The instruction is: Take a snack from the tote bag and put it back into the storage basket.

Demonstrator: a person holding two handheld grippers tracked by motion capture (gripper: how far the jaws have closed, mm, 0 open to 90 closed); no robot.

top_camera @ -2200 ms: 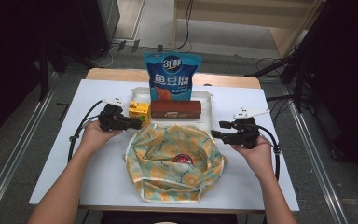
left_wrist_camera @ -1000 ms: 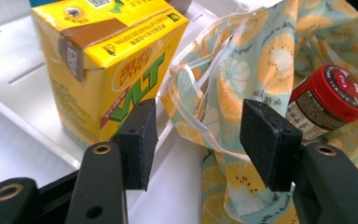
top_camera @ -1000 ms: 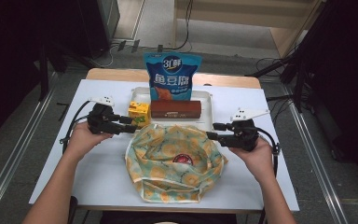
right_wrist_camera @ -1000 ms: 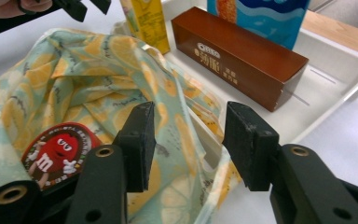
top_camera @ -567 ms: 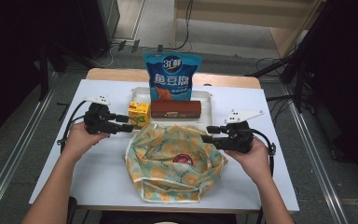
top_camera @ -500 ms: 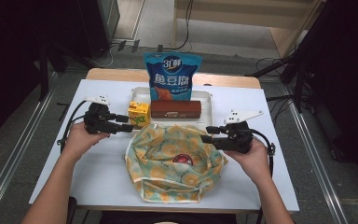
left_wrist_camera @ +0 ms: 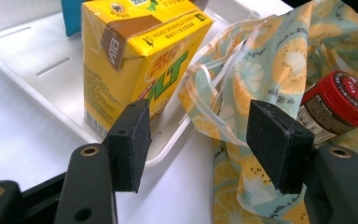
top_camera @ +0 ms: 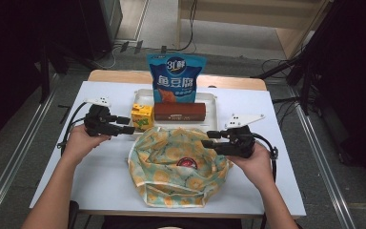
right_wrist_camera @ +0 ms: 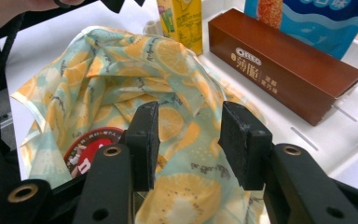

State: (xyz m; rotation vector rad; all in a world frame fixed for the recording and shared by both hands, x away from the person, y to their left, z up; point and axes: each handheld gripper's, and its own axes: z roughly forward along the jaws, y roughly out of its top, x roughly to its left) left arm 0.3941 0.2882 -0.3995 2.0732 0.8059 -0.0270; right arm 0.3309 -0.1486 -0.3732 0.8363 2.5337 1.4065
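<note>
A lemon-print cloth bag [top_camera: 164,179] lies open at the table's middle, with a red-lidded jar [top_camera: 187,163] inside. My left gripper [top_camera: 126,125] is open at the bag's left rim, just short of the yellow juice carton [top_camera: 142,117]. In the left gripper view, the carton [left_wrist_camera: 140,56] and the bag's drawstring edge [left_wrist_camera: 223,93] lie beyond my open left gripper [left_wrist_camera: 200,135]. My right gripper [top_camera: 206,139] is open over the bag's right rim. In the right gripper view, cloth [right_wrist_camera: 186,116] lies between the jaws of my right gripper [right_wrist_camera: 189,135].
A white tray [top_camera: 210,99] behind the bag holds the carton, a brown biscuit box [top_camera: 179,111] and an upright blue snack bag [top_camera: 174,83]. Bare white table [top_camera: 95,176] lies left and right of the bag.
My right gripper has moved left and slightly down onto the bag's right rim. My left gripper has drawn a little to the left. Both stay open.
</note>
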